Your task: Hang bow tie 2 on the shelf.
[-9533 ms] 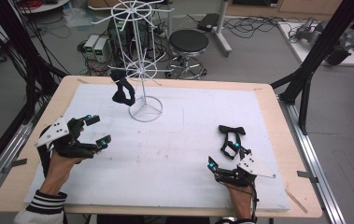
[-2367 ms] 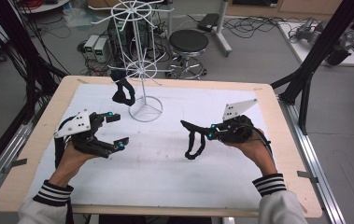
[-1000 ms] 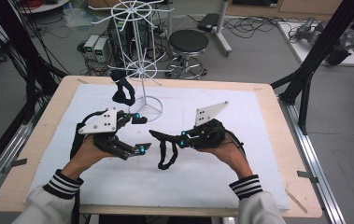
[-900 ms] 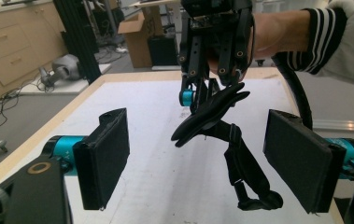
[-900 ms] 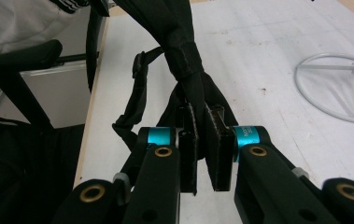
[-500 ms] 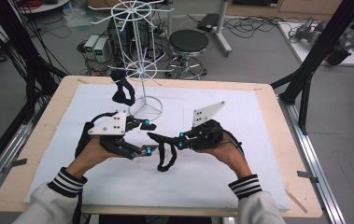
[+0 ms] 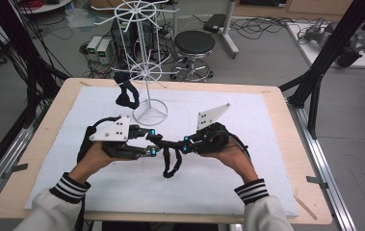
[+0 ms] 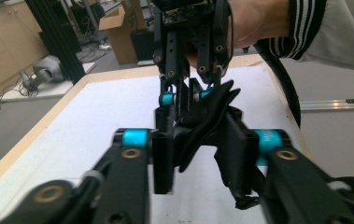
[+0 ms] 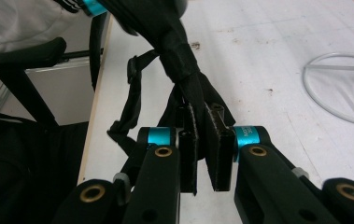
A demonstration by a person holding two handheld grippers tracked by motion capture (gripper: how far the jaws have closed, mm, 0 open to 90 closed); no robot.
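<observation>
We hold the black strap [image 7: 170,156] above the white mat [image 7: 276,159], right gripper [image 7: 186,146] clamped on one end, the left gripper [image 7: 150,143], jaws just closing, now pinching the other. One strap [image 7: 127,94] already hangs on the wire rack [image 7: 144,57]; ours isn't hung yet.

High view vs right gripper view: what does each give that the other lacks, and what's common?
High view adds the whole wire rack, a second strap hanging on it, and the stool behind the table. Right gripper view adds the close-up: right tongs shut on the black strap, pads pinching its end. Both share that strap, the rack's ring base and the white mat.
</observation>
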